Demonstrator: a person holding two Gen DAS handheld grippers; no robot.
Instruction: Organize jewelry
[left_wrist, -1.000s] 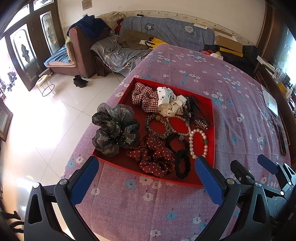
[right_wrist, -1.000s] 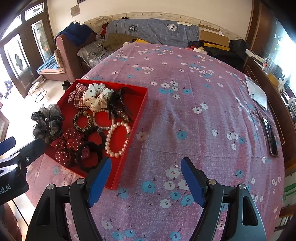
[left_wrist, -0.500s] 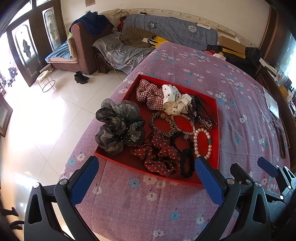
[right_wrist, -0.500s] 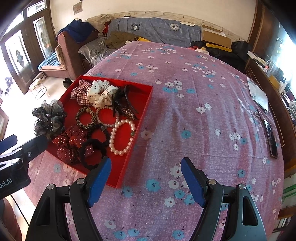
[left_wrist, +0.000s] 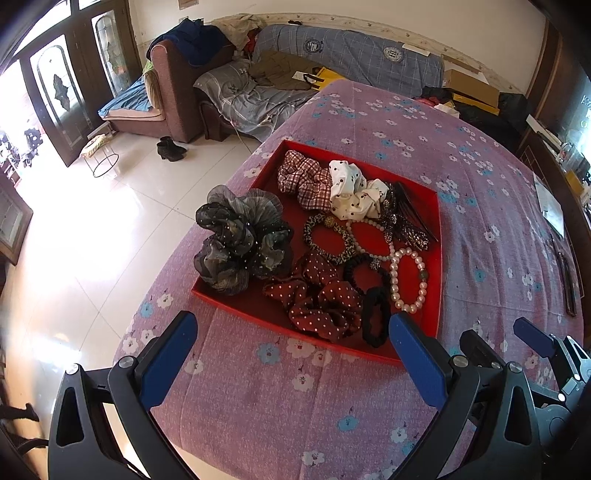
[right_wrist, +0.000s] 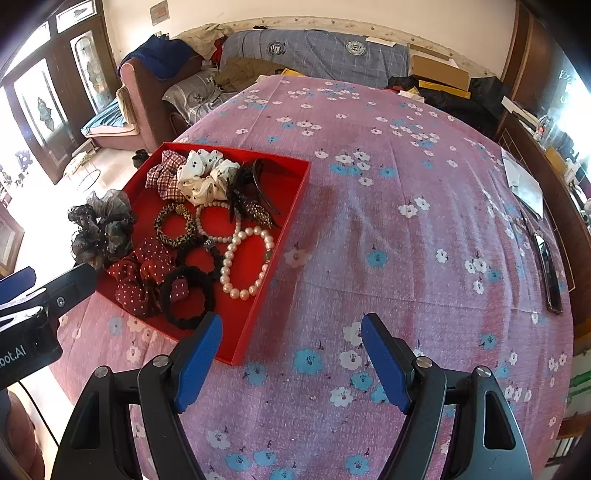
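While both tongs hover released and empty, the red tray (left_wrist: 437, 221) sits on the purple floral desk (right_wrist: 406, 240), ahead of the left tongs (left_wrist: 291, 354) and ahead-left of the right tongs (right_wrist: 291, 354). Pearl bracelet (left_wrist: 408, 280) lies by the tray's right wall, black hair tie (left_wrist: 375, 321) and polka-dot scrunchie (left_wrist: 317, 299) at the tray's near edge, grey scrunchie (left_wrist: 240, 240) overhanging the tray's left wall.

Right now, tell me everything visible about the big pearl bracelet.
The big pearl bracelet is a closed loop of glossy cream-white round beads with one darker greenish bead on its right side. It lies flat in the red tray, near the right wall, beside the black hair tie. No gripper touches it.
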